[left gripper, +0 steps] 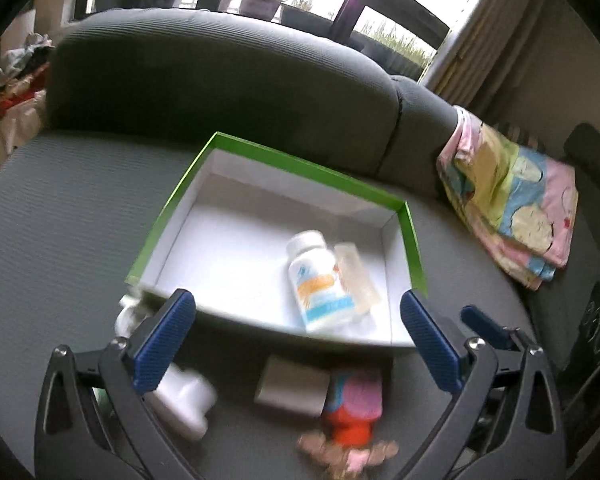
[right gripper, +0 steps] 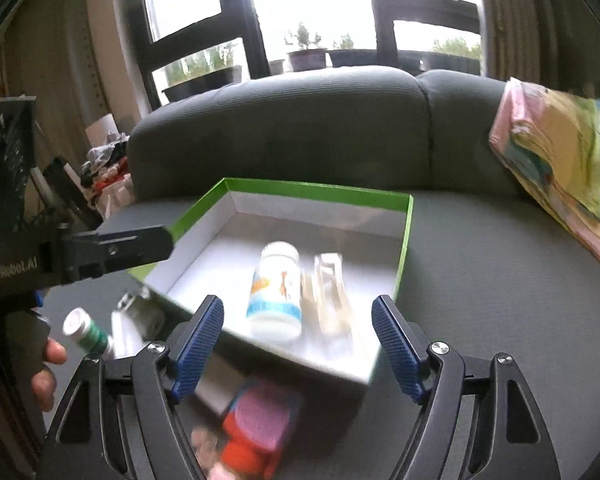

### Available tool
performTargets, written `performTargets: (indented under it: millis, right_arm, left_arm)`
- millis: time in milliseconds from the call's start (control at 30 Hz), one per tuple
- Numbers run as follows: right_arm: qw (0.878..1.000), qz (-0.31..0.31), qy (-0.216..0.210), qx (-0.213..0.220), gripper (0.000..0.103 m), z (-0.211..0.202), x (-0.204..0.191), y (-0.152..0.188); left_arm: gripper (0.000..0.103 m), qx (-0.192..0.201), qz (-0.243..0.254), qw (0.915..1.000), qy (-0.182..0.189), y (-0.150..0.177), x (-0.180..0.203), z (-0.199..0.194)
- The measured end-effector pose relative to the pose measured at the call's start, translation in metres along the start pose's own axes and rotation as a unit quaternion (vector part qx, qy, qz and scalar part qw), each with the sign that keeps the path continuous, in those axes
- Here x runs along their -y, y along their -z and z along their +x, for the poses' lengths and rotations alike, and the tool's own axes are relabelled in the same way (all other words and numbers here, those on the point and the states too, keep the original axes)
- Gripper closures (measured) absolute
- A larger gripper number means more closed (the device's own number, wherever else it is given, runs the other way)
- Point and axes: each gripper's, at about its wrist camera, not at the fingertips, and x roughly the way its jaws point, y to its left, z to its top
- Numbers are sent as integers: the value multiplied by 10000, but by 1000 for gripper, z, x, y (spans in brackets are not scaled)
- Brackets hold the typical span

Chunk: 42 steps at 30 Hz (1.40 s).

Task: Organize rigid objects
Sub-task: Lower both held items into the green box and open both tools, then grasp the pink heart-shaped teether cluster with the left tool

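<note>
A green-rimmed white box (left gripper: 312, 172) (right gripper: 316, 192) lies on the grey sofa seat. Inside it lie a white pill bottle (left gripper: 318, 280) (right gripper: 278, 292) and a clear plastic piece (left gripper: 358, 276) (right gripper: 330, 288). In front of the box lie a white bottle (left gripper: 184, 400), a small white box (left gripper: 292, 388) (right gripper: 214, 392), and a pink and red toy figure (left gripper: 352, 412) (right gripper: 256, 428). A green-labelled bottle (right gripper: 86, 330) and a silvery item (right gripper: 134, 312) lie at the box's left. My left gripper (left gripper: 296, 340) is open and empty above the loose items. My right gripper (right gripper: 296, 344) is open and empty over the box's near edge.
The sofa backrest (left gripper: 220, 80) (right gripper: 284, 128) rises behind the box. A folded colourful cloth (left gripper: 512, 200) (right gripper: 564, 160) lies at the right. The left gripper's body (right gripper: 100, 252) shows at the right wrist view's left. Clutter (left gripper: 12, 80) lies beyond the sofa's left end.
</note>
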Motion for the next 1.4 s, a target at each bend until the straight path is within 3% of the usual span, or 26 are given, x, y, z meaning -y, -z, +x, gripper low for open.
performTargets:
  millis: [133, 367, 633, 733, 867, 1067, 1400]
  right_arm:
    - [9999, 68, -34, -97, 25, -17, 0, 17]
    - [9995, -30, -139, -271, 25, -38, -9, 48]
    - [9956, -575, -372, -635, 25, -40, -25, 89]
    - [9940, -800, -378, -644, 25, -38, -28, 99]
    - [9935, -633, -596, -741, 25, -30, -19, 103]
    - [9905, -669, -412, -1131, 25, -4, -14, 110]
    - [9887, -668, -517, -1235, 25, 16, -12, 111]
  left_arm:
    - [1, -67, 64, 9999, -139, 21, 0, -15]
    - [1, -328, 48, 9994, 55, 64, -6, -31]
    - [1, -775, -173, 9961, 383, 111, -17, -18]
    - [1, -852, -47, 9951, 507, 118, -11, -10]
    - [1, -895, 109, 9929, 780, 124, -2, 2]
    - [1, -921, 148, 9912, 941, 127, 1, 21]
    - [1, -922, 364, 9908, 926, 131, 7, 40]
